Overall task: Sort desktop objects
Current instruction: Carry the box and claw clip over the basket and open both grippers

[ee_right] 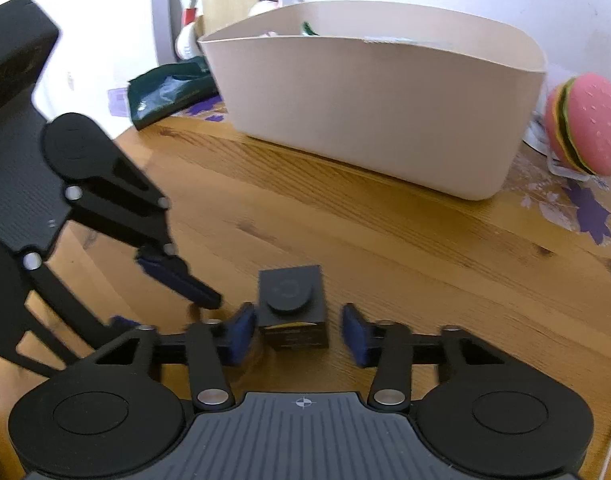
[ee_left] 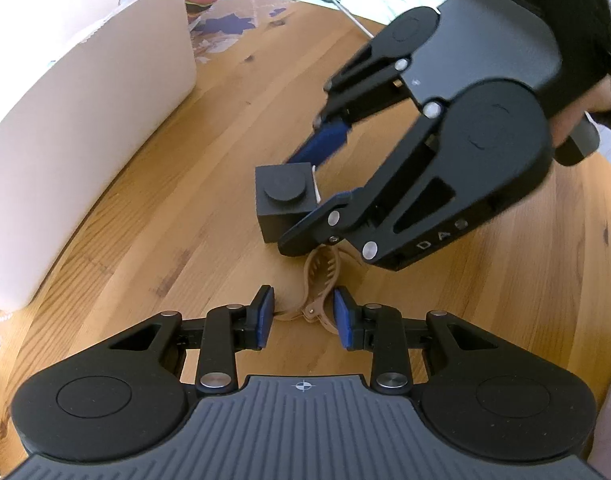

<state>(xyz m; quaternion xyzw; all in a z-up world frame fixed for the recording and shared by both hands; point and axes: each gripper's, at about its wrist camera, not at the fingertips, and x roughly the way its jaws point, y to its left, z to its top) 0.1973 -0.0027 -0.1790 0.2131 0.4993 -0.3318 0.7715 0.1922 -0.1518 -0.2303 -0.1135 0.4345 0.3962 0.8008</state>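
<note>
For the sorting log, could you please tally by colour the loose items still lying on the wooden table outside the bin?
Black: 1, the cube
Tan: 1, the hair claw clip
Pink: 1, the burger toy
Dark green: 1, the packet
Total: 4

Bright daylight, fisheye warp, slight blur.

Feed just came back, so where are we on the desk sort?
Done: some items already sit in the white plastic bin. In hand: nothing gripped; the right claw brackets the black cube, the left claw the brown hair clip. Left: binning both.
</note>
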